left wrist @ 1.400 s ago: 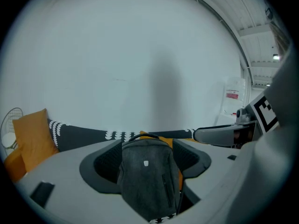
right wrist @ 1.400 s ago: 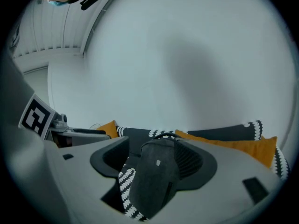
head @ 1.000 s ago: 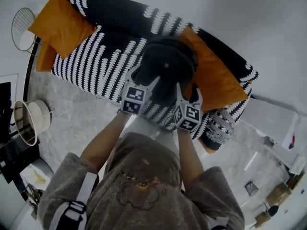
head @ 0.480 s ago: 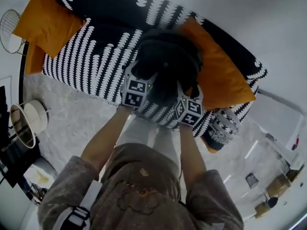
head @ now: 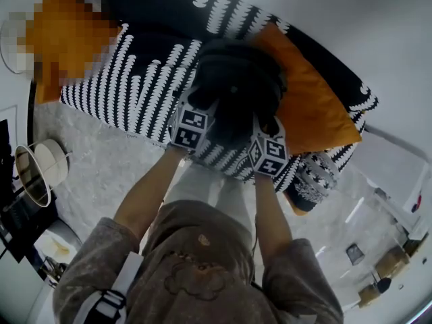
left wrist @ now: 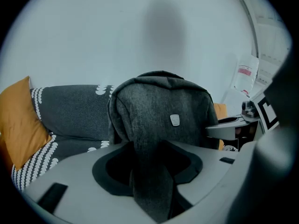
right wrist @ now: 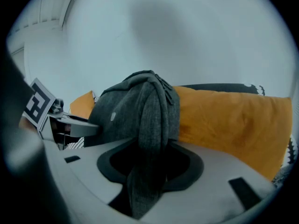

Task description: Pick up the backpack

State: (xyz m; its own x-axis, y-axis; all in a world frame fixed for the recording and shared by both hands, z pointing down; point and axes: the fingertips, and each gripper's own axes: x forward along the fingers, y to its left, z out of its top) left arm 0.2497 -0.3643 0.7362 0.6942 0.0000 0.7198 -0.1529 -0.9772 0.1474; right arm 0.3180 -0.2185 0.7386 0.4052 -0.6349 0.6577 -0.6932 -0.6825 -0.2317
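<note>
Dark grey fabric backpack [head: 236, 79] stands upright near the black-and-white patterned sofa's [head: 135, 79] front edge, orange cushion [head: 317, 113] beside it. The left gripper [left wrist: 149, 169] and right gripper [right wrist: 149, 171], jaws just closing, apparently pinch it.

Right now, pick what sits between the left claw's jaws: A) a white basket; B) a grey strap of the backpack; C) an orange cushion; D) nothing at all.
B: in the left gripper view a grey strap of the backpack runs down between the jaws of the left claw, which have just been closing on it.
</note>
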